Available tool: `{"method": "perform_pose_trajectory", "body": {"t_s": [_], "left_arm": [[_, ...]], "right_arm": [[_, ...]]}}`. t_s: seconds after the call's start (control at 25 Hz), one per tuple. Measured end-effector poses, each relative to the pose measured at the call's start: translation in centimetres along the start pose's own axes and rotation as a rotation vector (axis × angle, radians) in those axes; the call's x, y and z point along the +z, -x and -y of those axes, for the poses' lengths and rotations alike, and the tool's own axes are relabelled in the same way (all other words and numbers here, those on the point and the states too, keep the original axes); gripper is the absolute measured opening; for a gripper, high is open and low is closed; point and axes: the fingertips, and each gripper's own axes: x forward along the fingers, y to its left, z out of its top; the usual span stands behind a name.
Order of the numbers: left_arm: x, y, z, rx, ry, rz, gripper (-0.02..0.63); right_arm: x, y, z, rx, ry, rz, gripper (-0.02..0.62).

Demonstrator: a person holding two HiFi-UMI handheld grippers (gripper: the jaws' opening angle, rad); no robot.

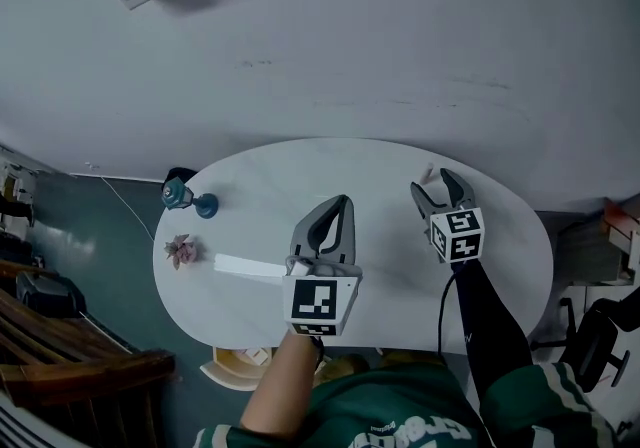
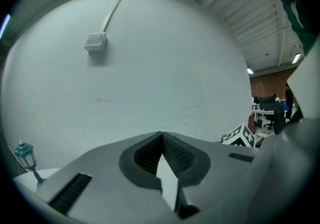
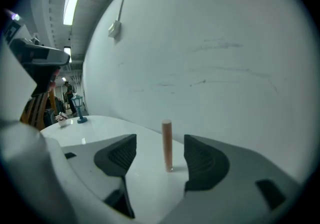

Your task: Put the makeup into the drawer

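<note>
The table (image 1: pixel 262 186) is glossy white, the makeup tube (image 3: pixel 167 145) pinkish-tan, the little lantern (image 1: pixel 180 194) teal, the wall (image 1: pixel 350 36) pale grey.

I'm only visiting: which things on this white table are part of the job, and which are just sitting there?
Part of the job:
- makeup tube, upright between the open right gripper's jaws, untouched
- left gripper, shut, empty

Just lying about:
- blue lantern ornament
- small flower pot, both at the table's left end

No drawer shows.

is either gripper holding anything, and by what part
Nothing is held. The makeup tube stands untouched between the open right gripper's jaws; the left gripper is shut, empty.
</note>
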Motion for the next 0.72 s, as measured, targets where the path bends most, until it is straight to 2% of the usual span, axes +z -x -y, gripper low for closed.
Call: {"method": "perform_pose_trajectory", "body": {"t_s": [0.36, 0.4, 0.44, 0.48, 0.72], "left_arm": [[-2.3, 0.4, -1.9, 0.039, -0.01, -0.059, 0.0], [-2.5, 0.5, -2.2, 0.047, -0.011, -0.063, 0.0], [-2.6, 0.7, -2.5, 0.056, -0.009, -0.066, 0.0], [-2.7, 0.8, -2.7, 0.062, -0.006, -0.067, 0.0], [-2.3, 1.1, -2.9, 0.076, -0.003, -0.052, 0.0]], "right_arm": [[-4.2, -4.7, 1.5, 0.004, -0.042, -0.106, 0.253], [-4.4, -4.8, 1.7, -0.004, -0.031, -0.115, 0.23], [-4.6, -4.9, 1.9, -0.014, -0.015, -0.121, 0.117], [-4.6, -4.9, 2.1, -0.021, -0.003, -0.125, 0.08], [-4.0, -4.0, 2.2, -0.009, 0.014, -0.123, 0.078]]}}
